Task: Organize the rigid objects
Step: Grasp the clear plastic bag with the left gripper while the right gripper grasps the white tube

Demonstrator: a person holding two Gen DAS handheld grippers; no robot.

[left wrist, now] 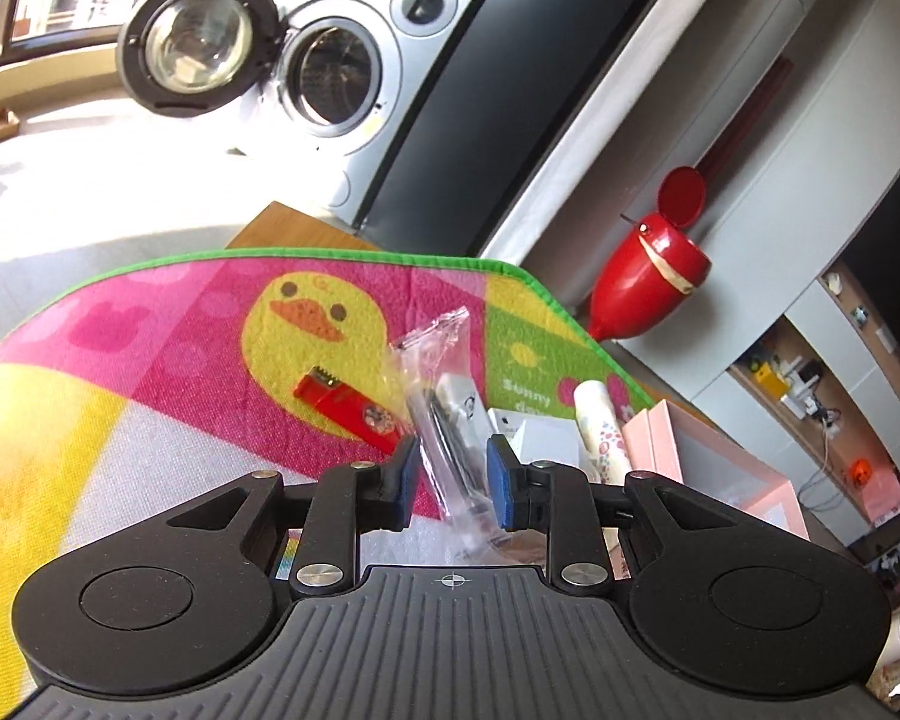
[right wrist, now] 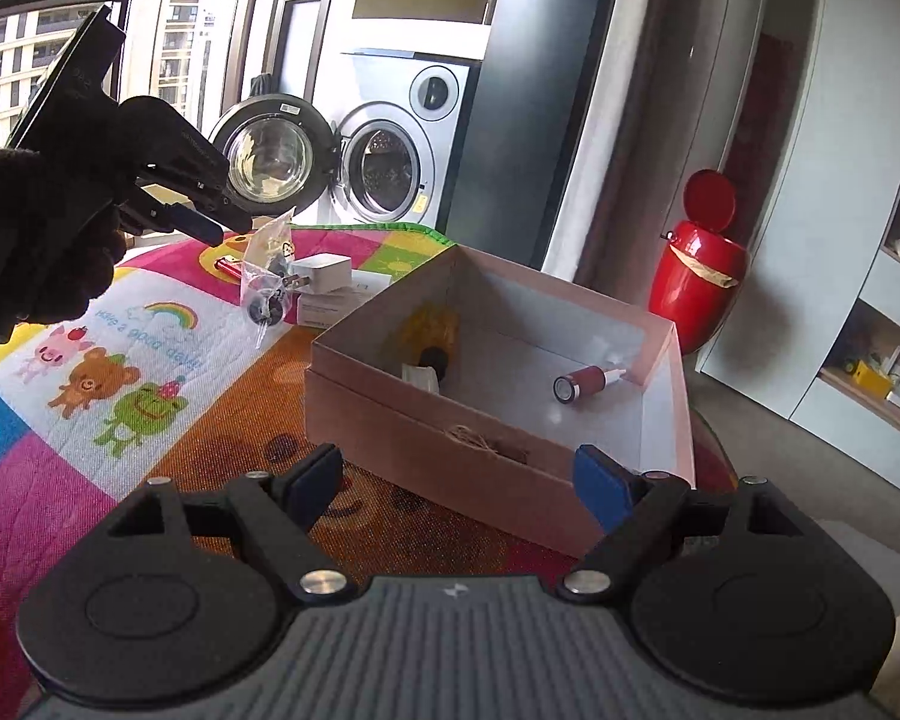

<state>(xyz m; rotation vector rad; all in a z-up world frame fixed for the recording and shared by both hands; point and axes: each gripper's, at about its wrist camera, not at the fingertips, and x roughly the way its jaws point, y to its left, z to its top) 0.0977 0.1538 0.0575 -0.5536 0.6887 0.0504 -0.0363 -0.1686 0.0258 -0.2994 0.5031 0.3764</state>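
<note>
My left gripper (left wrist: 450, 480) is shut on a clear plastic bag of small dark parts (left wrist: 444, 414) and holds it above the colourful mat (left wrist: 168, 330). In the right wrist view the same bag (right wrist: 267, 282) hangs from the left gripper (right wrist: 234, 228) over the mat. My right gripper (right wrist: 459, 483) is open and empty in front of the pink cardboard box (right wrist: 390, 426). The box holds a small red cylinder (right wrist: 582, 385), a dark-capped yellow item (right wrist: 432, 336) and some string. A red lighter (left wrist: 348, 408) lies on the mat.
A white charger (right wrist: 324, 273), white boxes (left wrist: 540, 432) and a floral tube (left wrist: 597, 426) lie on the mat next to the pink box. A red bin (right wrist: 696, 282) stands by the wall. A washing machine (right wrist: 390, 168) with its door open stands behind.
</note>
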